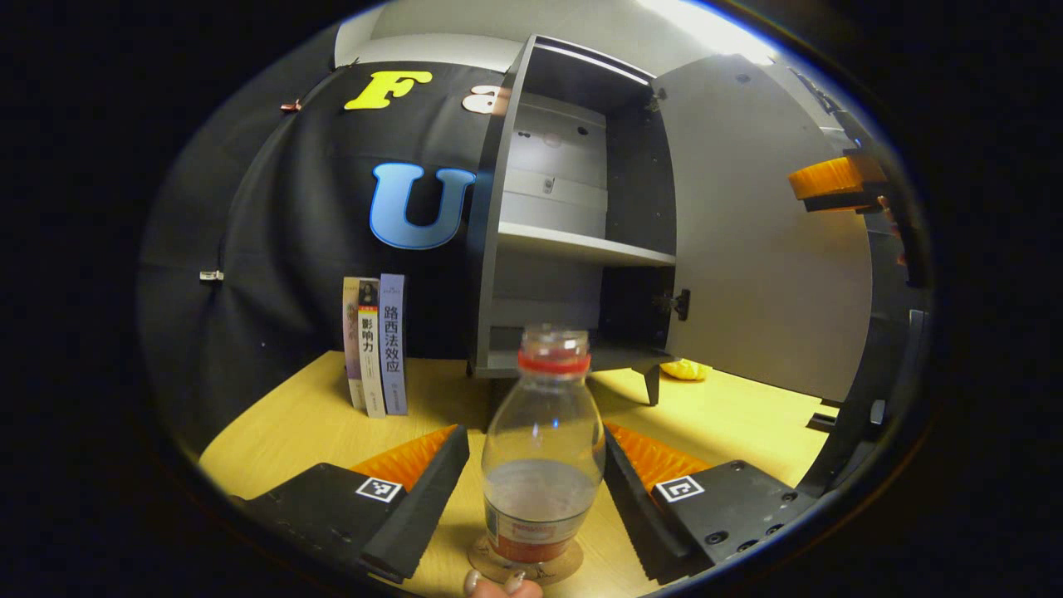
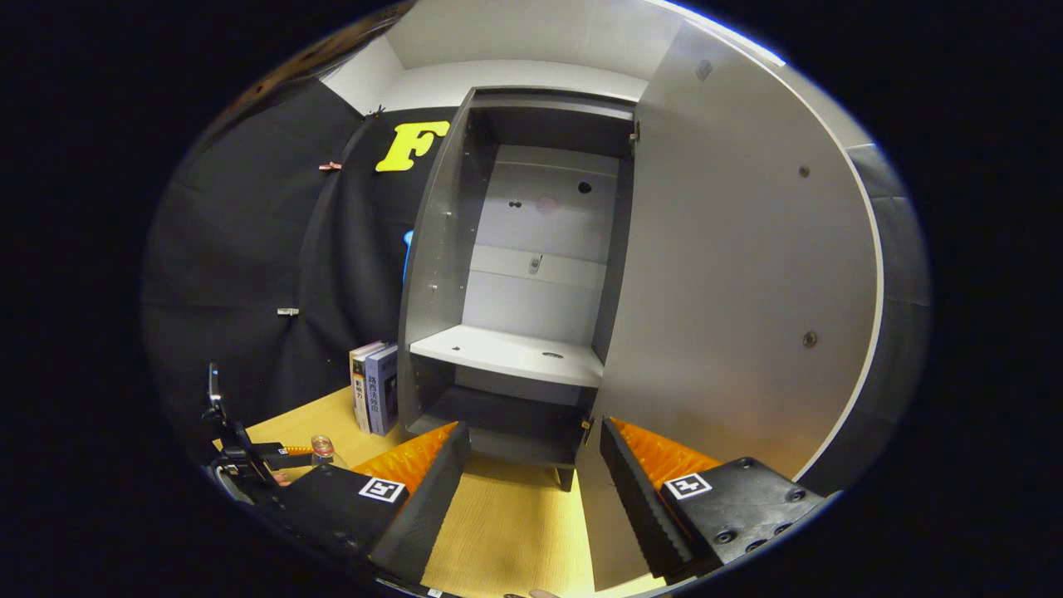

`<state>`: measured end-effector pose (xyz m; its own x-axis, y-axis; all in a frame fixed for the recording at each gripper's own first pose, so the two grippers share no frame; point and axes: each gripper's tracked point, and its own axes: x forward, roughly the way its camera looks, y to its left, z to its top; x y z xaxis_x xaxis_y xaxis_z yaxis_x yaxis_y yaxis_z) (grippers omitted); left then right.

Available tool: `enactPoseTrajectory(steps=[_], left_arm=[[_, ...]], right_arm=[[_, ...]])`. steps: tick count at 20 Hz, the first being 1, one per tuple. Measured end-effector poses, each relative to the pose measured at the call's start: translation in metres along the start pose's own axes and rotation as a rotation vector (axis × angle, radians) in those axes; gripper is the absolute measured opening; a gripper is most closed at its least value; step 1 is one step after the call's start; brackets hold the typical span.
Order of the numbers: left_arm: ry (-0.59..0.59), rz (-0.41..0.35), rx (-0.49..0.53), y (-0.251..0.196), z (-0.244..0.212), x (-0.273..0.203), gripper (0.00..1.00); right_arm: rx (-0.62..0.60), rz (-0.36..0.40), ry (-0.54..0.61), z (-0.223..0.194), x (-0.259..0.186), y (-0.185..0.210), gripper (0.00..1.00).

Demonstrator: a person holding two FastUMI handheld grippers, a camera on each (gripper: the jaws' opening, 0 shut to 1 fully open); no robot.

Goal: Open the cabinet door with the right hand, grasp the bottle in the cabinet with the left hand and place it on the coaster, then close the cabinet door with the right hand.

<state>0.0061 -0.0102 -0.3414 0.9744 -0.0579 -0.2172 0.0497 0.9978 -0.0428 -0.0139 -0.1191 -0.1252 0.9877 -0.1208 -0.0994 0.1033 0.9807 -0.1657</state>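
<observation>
Bottle: the clear bottle [image 1: 544,448] stands upright on the round coaster [image 1: 525,566], near the front of the wooden counter [image 1: 315,423]. It has a red ring at the neck, some water in the lower part and a label at the base. In the right gripper view the bottle [image 2: 321,450] is small, far to the left.
Left gripper: the left gripper [image 1: 536,477] is around the bottle, one finger on each side. Its jaws are open, and a gap shows between each finger and the bottle.
Cabinet: the grey cabinet [image 1: 565,241] stands on short legs at the back of the counter, behind the bottle. Its shelf [image 2: 507,353] is bare.
Cabinet door: the cabinet door [image 2: 731,307] is swung wide open to the right.
Right gripper: the right gripper [image 2: 536,473] is in front of the open cabinet. Its jaws are open, and the lower edge of the door stands between the fingers without clear touching.
Books: a few books [image 1: 375,345] stand upright left of the cabinet, against the wall.
Yellow object: a small yellow object [image 1: 688,370] lies under the door; I cannot tell what it is.
</observation>
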Motion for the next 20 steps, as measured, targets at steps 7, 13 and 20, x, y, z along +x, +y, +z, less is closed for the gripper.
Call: enactPoseTrajectory(steps=[7,13,20], left_arm=[[-0.105,-0.084,0.032,-0.037,0.104,-0.01,0.92],[-0.115,-0.179,0.043,-0.079,0.189,-0.026,0.94],[-0.121,-0.391,0.01,-0.148,0.239,-0.035,0.95]], right_arm=[[-0.024,-0.052,-0.081,0.059,-0.025,-0.019,0.94],[0.01,-0.111,-0.042,0.07,-0.083,-0.049,0.94],[0.074,-0.343,-0.005,0.053,-0.158,-0.119,0.97]])
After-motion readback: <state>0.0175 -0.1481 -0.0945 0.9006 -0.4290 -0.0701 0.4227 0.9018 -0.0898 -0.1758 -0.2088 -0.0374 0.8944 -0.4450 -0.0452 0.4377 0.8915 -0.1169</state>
